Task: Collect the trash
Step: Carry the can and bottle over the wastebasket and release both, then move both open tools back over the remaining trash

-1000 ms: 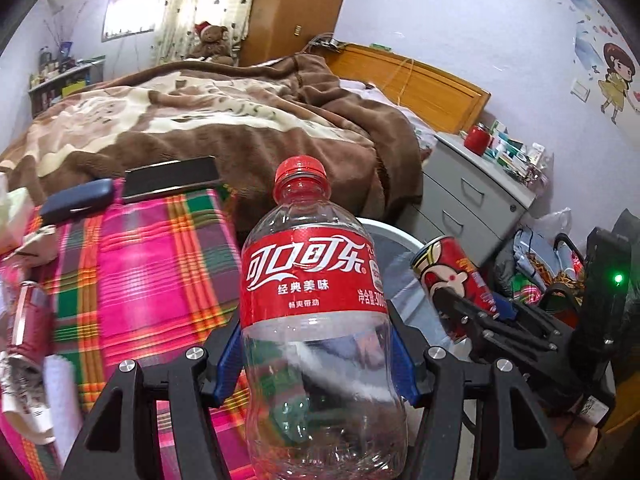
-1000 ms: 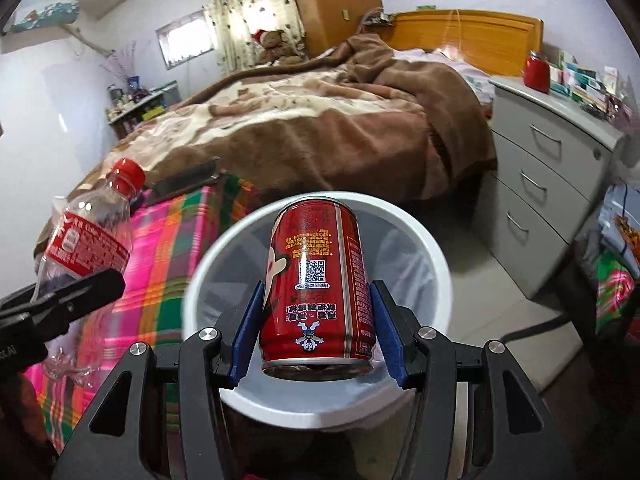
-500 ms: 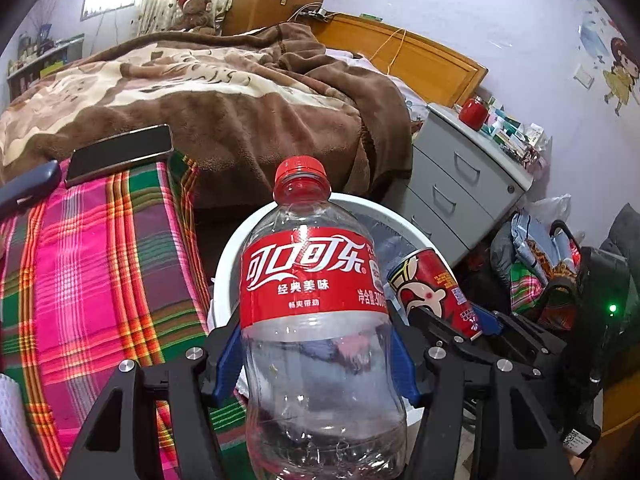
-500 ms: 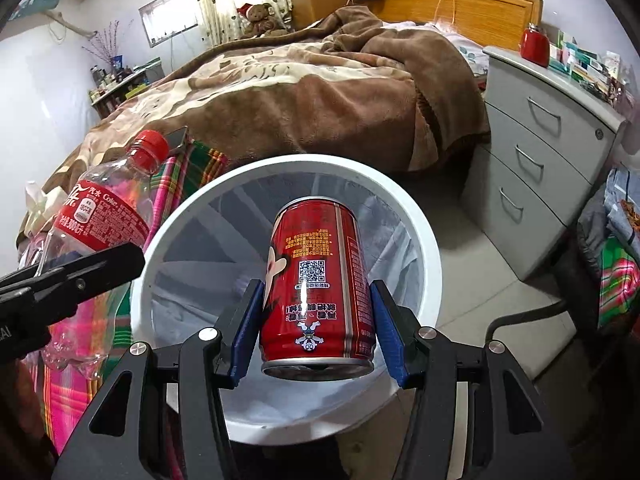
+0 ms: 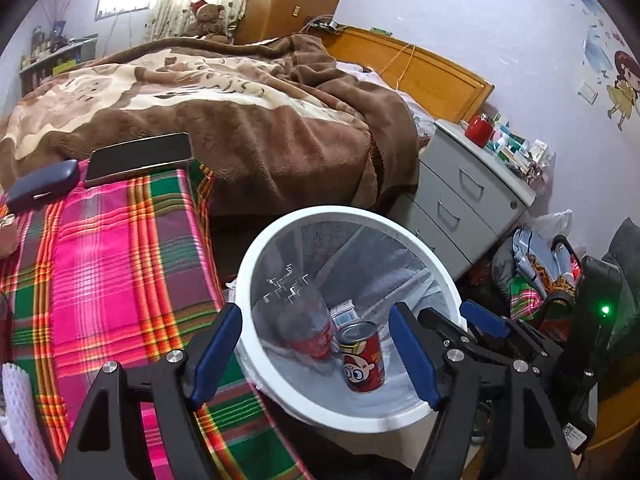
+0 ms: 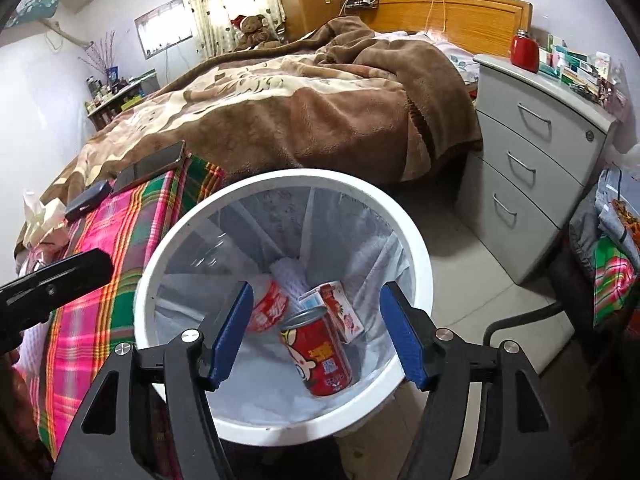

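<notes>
Hovering over the white waste bin [image 5: 434, 412], both tools have nothing between their pads. Left hand-held gripper [image 5: 316, 356]: jaws opening, apart, empty. Right hand-held gripper [image 6: 316, 334]: the same. Clear cola bottle [image 5: 310, 326] and red can [image 5: 362, 360]: inside the bin, lying in the liner beside a small carton [image 6: 338, 308], well placed as collected trash. Plaid-covered worktop [image 5: 108, 280] beside the bin carries white foam netting [image 5: 20, 412], probably next.

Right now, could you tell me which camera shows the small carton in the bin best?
The right wrist view: the carton shows its strawberry-printed face, leaning behind the red can. In the left wrist view, only a corner of it peeks between the bottle and can.
</notes>
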A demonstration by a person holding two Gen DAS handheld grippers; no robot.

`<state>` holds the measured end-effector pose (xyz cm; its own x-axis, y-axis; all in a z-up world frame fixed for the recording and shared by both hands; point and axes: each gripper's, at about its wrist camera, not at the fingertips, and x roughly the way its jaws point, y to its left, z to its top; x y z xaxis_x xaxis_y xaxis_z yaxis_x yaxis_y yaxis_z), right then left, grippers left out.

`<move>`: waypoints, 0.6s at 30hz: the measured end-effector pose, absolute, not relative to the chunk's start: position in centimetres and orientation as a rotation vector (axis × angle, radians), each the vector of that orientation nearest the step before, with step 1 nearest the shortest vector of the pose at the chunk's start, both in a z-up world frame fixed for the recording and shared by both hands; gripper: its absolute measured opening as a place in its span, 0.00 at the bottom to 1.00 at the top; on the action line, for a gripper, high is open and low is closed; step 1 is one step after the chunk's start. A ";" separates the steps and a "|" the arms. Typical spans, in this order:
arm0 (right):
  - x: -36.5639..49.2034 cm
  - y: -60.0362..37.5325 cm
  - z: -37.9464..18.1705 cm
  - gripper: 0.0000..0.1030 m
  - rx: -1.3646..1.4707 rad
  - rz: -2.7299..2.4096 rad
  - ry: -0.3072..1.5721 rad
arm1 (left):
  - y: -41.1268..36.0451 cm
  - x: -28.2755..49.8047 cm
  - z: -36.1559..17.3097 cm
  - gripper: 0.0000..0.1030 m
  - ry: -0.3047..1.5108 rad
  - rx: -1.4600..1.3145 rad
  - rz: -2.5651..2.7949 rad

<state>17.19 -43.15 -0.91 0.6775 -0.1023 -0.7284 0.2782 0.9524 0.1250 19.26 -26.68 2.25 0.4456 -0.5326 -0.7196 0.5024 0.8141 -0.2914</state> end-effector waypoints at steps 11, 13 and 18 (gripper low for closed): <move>17.2 -41.1 0.2 0.65 0.228 -0.196 0.761 | -22.8 17.7 3.8 0.73 0.865 -0.061 -0.593; 17.2 -40.5 0.4 0.65 0.225 -0.186 0.754 | -22.1 17.2 4.1 0.73 0.848 -0.054 -0.575; 17.0 -38.9 0.7 0.65 0.223 -0.156 0.736 | -19.6 16.2 4.5 0.73 0.831 -0.063 -0.538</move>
